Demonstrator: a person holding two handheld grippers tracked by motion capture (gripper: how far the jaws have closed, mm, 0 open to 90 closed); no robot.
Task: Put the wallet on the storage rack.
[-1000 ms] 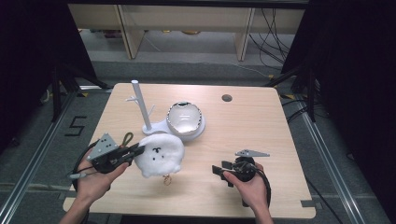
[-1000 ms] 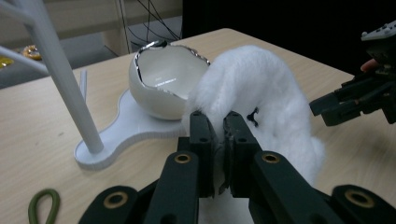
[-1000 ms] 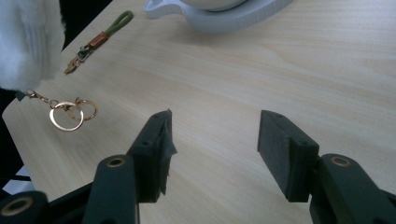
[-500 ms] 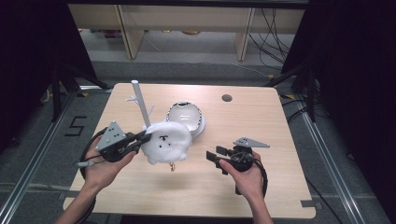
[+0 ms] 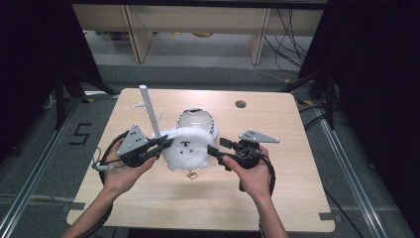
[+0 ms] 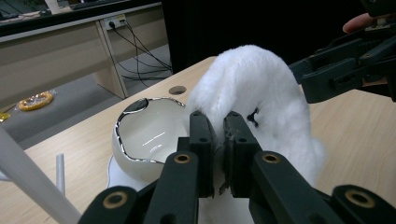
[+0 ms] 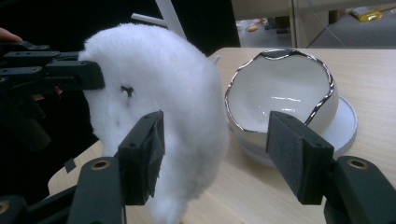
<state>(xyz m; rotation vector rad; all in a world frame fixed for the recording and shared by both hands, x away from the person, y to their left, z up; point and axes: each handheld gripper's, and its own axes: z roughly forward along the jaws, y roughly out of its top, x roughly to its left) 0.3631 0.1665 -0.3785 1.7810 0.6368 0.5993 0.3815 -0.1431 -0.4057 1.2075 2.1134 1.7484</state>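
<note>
A white fluffy plush (image 5: pixel 185 148) hangs just above the wooden table (image 5: pixel 287 198), with my left gripper (image 5: pixel 166 144) shut on its left edge. In the left gripper view the two pads (image 6: pixel 201 140) pinch the fur of the plush (image 6: pixel 261 88). My right gripper (image 5: pixel 216 148) is at the plush's right side. Its jaws have just been opening, and in the right gripper view this gripper (image 7: pixel 219 154) stands open, its pads (image 7: pixel 299 156) pressing on nothing. There the plush (image 7: pixel 159 93) is close ahead at the left. A small gold ring (image 5: pixel 191 174) dangles under the plush.
A white egg-shaped bowl with a jagged silver rim (image 5: pixel 197 119) stands on a saucer right behind the plush. A white branched stand (image 5: pixel 147 106) rises at the back left. A round cable hole (image 5: pixel 240 104) is in the far table edge.
My left gripper has lifted the plush off the table and carried it up and right, toward the bowl. My right gripper has risen and moved left to the plush, its jaws wider.
</note>
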